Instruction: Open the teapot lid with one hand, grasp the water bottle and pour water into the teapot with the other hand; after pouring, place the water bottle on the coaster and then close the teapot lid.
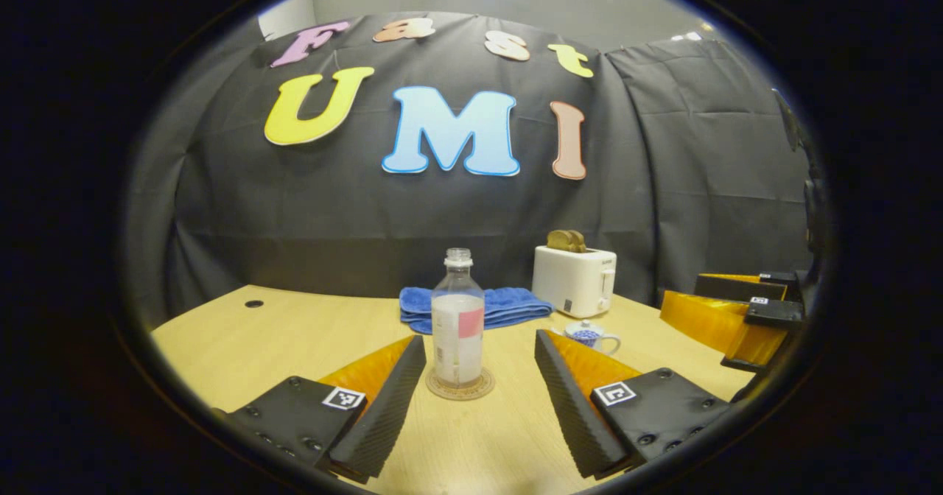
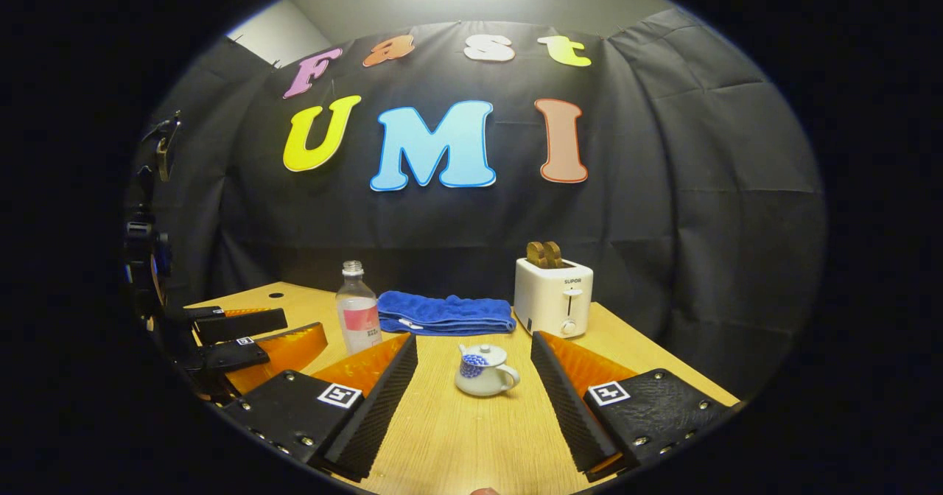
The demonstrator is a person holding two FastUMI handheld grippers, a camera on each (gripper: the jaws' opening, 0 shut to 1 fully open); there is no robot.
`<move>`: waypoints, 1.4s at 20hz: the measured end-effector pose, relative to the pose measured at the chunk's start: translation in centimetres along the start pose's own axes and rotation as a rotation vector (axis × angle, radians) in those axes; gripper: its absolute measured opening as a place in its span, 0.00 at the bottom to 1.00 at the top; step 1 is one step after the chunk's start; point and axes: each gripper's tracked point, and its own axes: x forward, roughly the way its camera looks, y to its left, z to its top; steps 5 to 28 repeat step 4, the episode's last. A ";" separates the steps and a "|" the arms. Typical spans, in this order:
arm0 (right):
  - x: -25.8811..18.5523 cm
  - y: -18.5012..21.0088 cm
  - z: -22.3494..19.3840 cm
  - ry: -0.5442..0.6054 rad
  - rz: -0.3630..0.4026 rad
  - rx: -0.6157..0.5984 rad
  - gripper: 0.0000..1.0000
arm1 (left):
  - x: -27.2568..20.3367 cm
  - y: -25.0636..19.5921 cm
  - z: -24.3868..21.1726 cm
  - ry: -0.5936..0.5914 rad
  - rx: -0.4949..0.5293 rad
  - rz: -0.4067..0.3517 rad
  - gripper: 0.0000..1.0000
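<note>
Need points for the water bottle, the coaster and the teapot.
water bottle (image 1: 457, 318): left gripper view, on its label.
coaster (image 1: 481, 389): left gripper view, on its rim right of the bottle's base.
teapot (image 2: 479, 376): right gripper view, on its body.

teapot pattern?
Small white ceramic teapot with a blue patterned patch on its side; clearest in right gripper view.

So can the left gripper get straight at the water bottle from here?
Probably yes: the left gripper is open, the water bottle stands on its coaster straight ahead, with bare table between.
</note>
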 end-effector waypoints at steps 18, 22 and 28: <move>-2.2 -0.4 -1.0 0.002 -0.027 -0.025 0.96 | -2.5 -0.5 0.4 -0.017 0.003 0.004 1.00; -2.2 -0.4 -1.0 0.002 -0.027 -0.025 0.96 | -2.5 -0.5 0.4 -0.017 0.003 0.004 1.00; -2.2 -0.4 -1.0 0.002 -0.027 -0.025 0.96 | -2.5 -0.5 0.4 -0.017 0.003 0.004 1.00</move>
